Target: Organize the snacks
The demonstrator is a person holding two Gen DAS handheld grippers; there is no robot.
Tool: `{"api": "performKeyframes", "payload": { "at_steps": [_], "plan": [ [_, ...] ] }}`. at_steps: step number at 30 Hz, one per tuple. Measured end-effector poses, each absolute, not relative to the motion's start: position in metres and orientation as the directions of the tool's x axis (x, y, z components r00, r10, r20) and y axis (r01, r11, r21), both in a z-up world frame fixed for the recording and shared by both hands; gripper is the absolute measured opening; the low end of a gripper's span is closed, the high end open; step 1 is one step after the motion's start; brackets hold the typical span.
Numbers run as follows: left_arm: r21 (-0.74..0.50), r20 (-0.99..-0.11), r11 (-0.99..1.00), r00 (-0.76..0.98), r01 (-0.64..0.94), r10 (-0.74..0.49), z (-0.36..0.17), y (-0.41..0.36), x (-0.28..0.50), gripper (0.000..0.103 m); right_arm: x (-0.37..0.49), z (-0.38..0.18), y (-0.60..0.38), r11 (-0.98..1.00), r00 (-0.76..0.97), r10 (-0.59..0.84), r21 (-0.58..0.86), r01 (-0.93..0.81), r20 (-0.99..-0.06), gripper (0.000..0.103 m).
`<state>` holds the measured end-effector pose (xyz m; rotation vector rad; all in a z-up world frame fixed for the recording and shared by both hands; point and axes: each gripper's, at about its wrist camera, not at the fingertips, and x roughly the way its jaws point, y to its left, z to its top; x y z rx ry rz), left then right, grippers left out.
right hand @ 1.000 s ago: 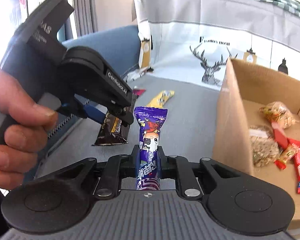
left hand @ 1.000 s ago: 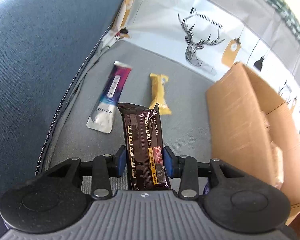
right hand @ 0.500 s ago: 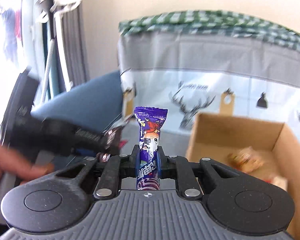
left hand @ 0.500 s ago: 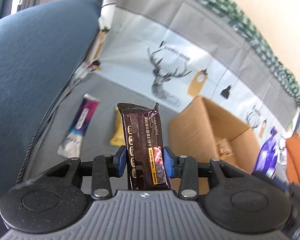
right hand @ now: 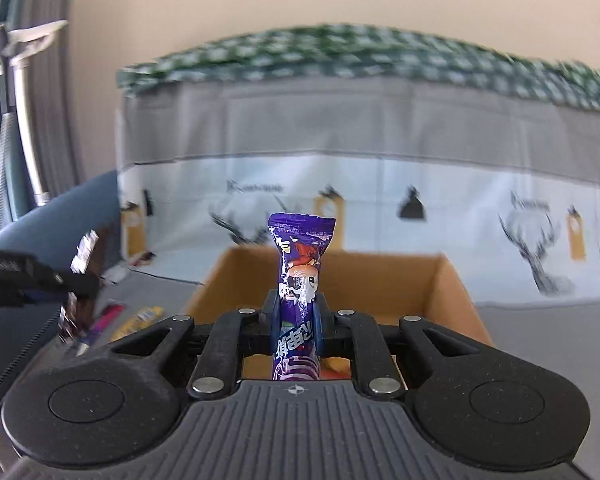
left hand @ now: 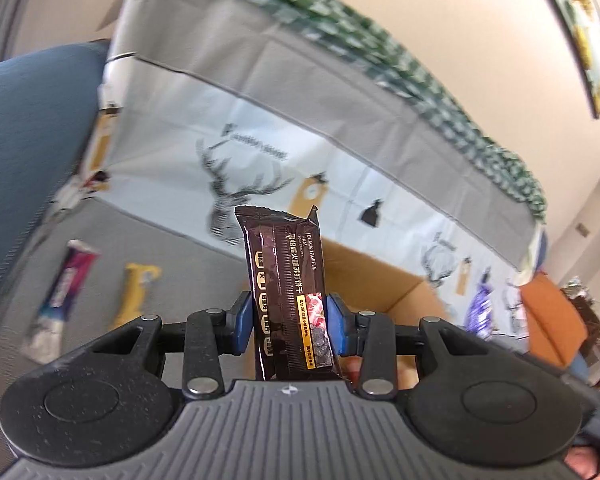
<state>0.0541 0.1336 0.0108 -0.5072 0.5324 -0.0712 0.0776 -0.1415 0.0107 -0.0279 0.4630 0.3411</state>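
My left gripper (left hand: 290, 318) is shut on a dark brown black-truffle cracker pack (left hand: 286, 280) that stands upright between the blue pads. My right gripper (right hand: 298, 312) is shut on a purple candy wrapper (right hand: 300, 272), also upright. An open cardboard box (right hand: 380, 280) lies just ahead of the right gripper; it also shows behind the brown pack in the left wrist view (left hand: 380, 280). A purple-and-white snack stick (left hand: 62, 288) and a yellow snack (left hand: 138, 292) lie on the grey sofa seat to the left. The left gripper appears blurred at the left of the right wrist view (right hand: 28, 280).
A deer-print cloth (left hand: 260, 152) covers the sofa back behind the box. A blue cushion (left hand: 28, 152) rises on the left. An orange object (left hand: 552, 320) sits at the far right. The grey seat (right hand: 540, 328) extends right of the box.
Both grippers have lifted and tilted up, each keeping its snack. The right gripper has swung toward the box, which now lies straight ahead. The seat snacks have slid lower left in the left view.
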Motion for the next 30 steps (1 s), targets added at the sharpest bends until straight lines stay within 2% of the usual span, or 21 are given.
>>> {"api": "performKeyframes", "payload": {
  "at_steps": [9,16,30],
  "plan": [
    [-0.552,-0.404,0.833,0.865,0.028,-0.297,0.009,0.088,0.073,0.042,0.075,0.002,-0.169,0.957,0.859,0.263,0.006,-0.29,-0.44,0.016],
    [-0.545,-0.403,0.833,0.843,0.092,-0.357,0.001,0.057,0.084,0.042,0.081,0.0,-0.181,0.97,0.875,0.215,-0.011,-0.243,-0.434,0.016],
    [-0.542,-0.412,0.83,0.819,0.132,-0.4,-0.007,0.033,0.095,0.042,0.088,-0.006,-0.182,0.979,0.879,0.18,-0.007,-0.204,-0.442,0.016]
  ]
}}
